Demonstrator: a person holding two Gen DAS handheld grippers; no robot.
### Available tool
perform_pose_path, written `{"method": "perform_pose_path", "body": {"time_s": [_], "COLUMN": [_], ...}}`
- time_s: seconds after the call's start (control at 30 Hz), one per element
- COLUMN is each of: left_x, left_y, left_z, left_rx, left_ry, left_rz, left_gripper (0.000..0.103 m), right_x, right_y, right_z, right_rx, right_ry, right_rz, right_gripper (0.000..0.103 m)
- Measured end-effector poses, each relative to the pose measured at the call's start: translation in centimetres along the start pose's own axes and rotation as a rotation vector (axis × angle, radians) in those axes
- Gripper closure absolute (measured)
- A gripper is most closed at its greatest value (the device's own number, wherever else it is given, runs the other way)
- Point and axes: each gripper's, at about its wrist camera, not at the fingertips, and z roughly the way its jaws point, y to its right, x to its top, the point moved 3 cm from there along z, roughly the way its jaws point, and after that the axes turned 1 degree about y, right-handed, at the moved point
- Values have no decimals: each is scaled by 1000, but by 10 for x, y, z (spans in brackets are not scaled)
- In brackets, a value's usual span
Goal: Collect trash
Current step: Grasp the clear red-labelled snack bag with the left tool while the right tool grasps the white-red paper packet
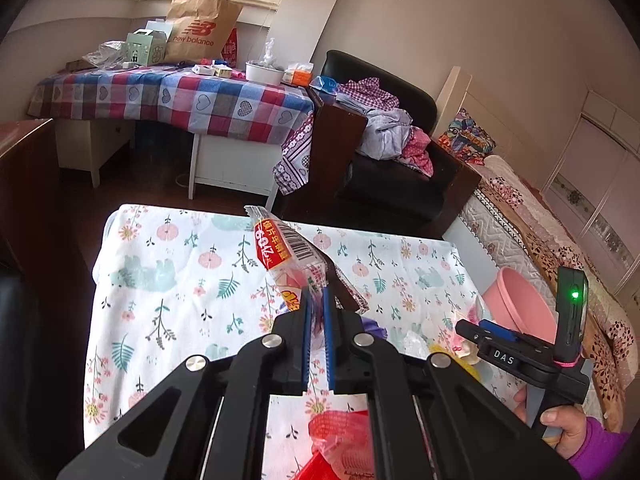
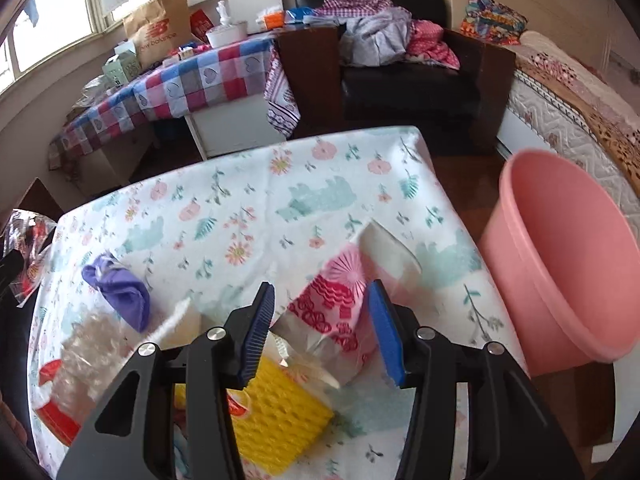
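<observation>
A table (image 2: 248,184) under a white cloth printed with flowers and pale green animals fills the foreground of both views. Beyond it stand a black armchair (image 1: 384,184) heaped with clothes, a desk (image 1: 176,96) under a checked heart-print cover, and a bed (image 1: 532,216) along the right side. A brown paper bag (image 1: 200,28) stands on the desk near the window.

Just beside the table's right edge, between table and bed, sits a pink bin (image 2: 560,264), its mouth tilted toward the right wrist camera.

Trash lies scattered over the near half of the cloth. In the right wrist view there is a yellow foam net (image 2: 276,412) nearest the camera, a pink patterned bag (image 2: 336,304) just beyond it, a crumpled purple glove (image 2: 120,288) to the left, and clear crinkled plastic (image 2: 88,344) over a red piece at the left edge.

The left gripper (image 1: 317,308) is clenched on a clear snack wrapper (image 1: 280,248) with a red label and a barcode; the wrapper sticks up from between the blue pads, lifted clear of the cloth.

The right gripper (image 2: 322,320) stands released, jaws about half spread, with the pink patterned bag lying between and beyond the fingers; the pads do not press on it. In the left wrist view, a hand (image 1: 560,428) in a purple sleeve holds that gripper's handle at the right.
</observation>
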Motion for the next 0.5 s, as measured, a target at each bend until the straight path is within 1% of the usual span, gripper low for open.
{"method": "perform_pose_path", "body": {"time_s": [0.07, 0.17, 0.27, 0.3, 0.37, 0.5], "left_x": [-3, -5, -6, -7, -7, -10], "left_y": [2, 7, 13, 15, 19, 28], "left_z": [-4, -10, -14, -16, -18, -22], "left_rx": [-10, -22, -30, -31, -33, -37], "left_ry": [3, 12, 12, 14, 14, 13], "left_rz": [-3, -2, 0, 3, 8, 15], "left_gripper": [98, 98, 98, 98, 98, 98], "right_x": [-6, -17, -23, -24, -26, -27], "right_y": [8, 21, 29, 32, 36, 42], "right_z": [-3, -7, -8, -9, -13, -18], "right_rx": [12, 54, 72, 82, 89, 102], "right_ry": [-13, -38, -52, -51, -39, -23], "right_rz": [2, 18, 25, 30, 29, 23], "right_gripper": [53, 54, 54, 54, 61, 61]}}
